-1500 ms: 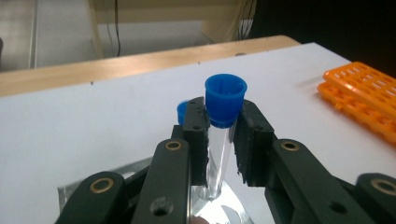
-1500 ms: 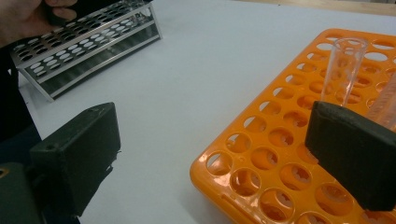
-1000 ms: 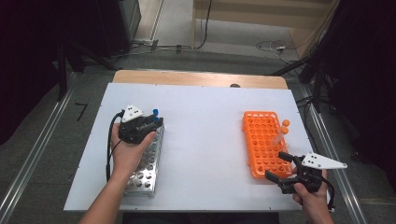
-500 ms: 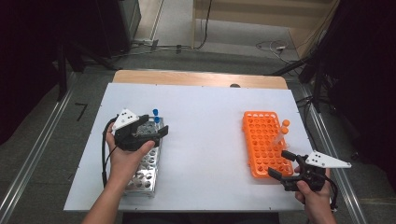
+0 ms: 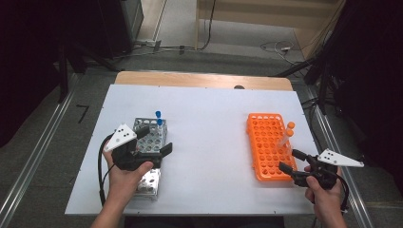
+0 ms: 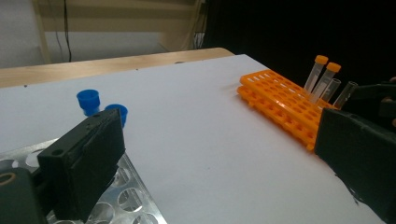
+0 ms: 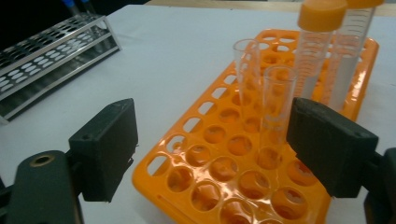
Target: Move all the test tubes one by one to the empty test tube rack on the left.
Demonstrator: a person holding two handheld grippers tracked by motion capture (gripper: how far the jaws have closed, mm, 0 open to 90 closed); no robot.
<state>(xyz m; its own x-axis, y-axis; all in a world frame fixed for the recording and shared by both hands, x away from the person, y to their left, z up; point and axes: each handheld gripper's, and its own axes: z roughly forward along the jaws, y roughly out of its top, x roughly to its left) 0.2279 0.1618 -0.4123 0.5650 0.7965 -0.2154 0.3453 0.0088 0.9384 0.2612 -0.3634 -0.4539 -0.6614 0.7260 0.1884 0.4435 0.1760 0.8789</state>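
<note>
Left claw [image 5: 154, 142] has just been spreading its jaws and stands wide with nothing between them, above the metal rack [image 5: 149, 137] where two blue-capped tubes [image 6: 100, 105] stand at the far end. Right claw [image 5: 293, 161] has just been narrowing but remains apart, an uncapped clear tube [image 7: 276, 112] between the jaws, untouched, in the orange rack [image 5: 266, 142] on the white table [image 5: 209, 133].

Left tongs [image 5: 154, 142], just opening, gape empty over the metal rack [image 5: 148, 137]; right tongs [image 5: 291, 160], far right of it, are closing, nothing gripped.
</note>
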